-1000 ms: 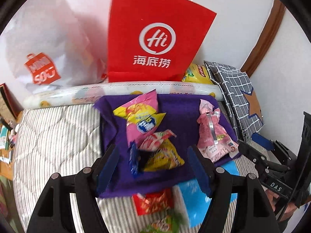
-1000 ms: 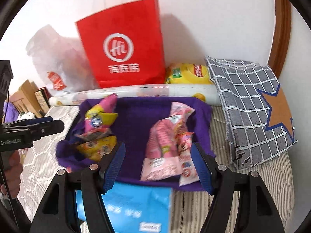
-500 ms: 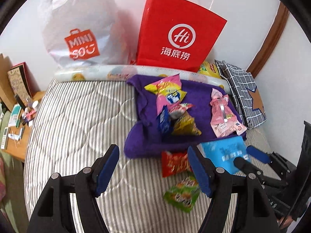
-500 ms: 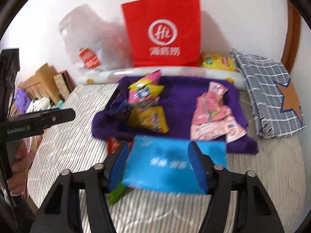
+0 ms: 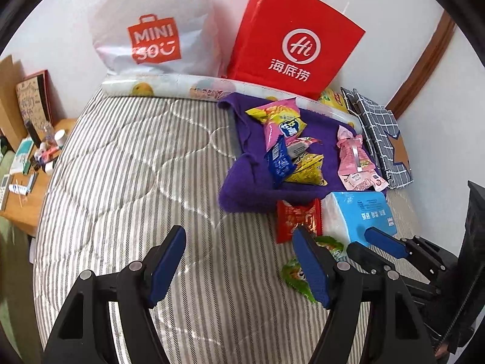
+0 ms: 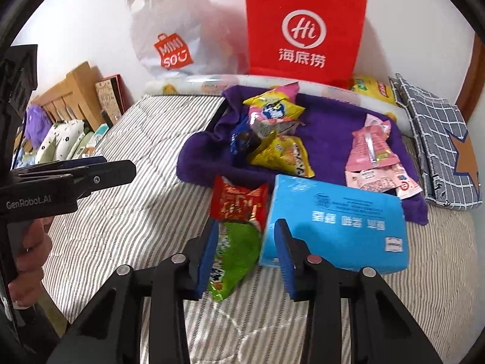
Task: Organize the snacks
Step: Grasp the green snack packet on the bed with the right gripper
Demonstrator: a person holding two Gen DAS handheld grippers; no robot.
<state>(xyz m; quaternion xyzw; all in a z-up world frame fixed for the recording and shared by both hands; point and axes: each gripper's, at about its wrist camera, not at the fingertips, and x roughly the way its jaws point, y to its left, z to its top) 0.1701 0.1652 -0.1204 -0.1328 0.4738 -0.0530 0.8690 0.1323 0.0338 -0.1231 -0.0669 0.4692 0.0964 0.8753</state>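
Right tool [image 6: 245,254] — jaws closing, the green snack packet [image 6: 233,254] between its blue pads, not yet visibly pinched. Left tool [image 5: 239,264] — jaws wide, nothing between them, over the striped bed [image 5: 136,166]. Just beyond the green packet lies the red snack packet [image 6: 239,201]; touching it on the right, the blue tissue pack [image 6: 333,221]. Farther beyond, the purple cloth [image 6: 327,121] carries yellow, blue and pink snack packets. Behind the cloth stands the red paper bag [image 6: 306,27].

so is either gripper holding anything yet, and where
Nothing yet. The right gripper is closing around the green snack packet mid-length; the left gripper is open over bare mattress.
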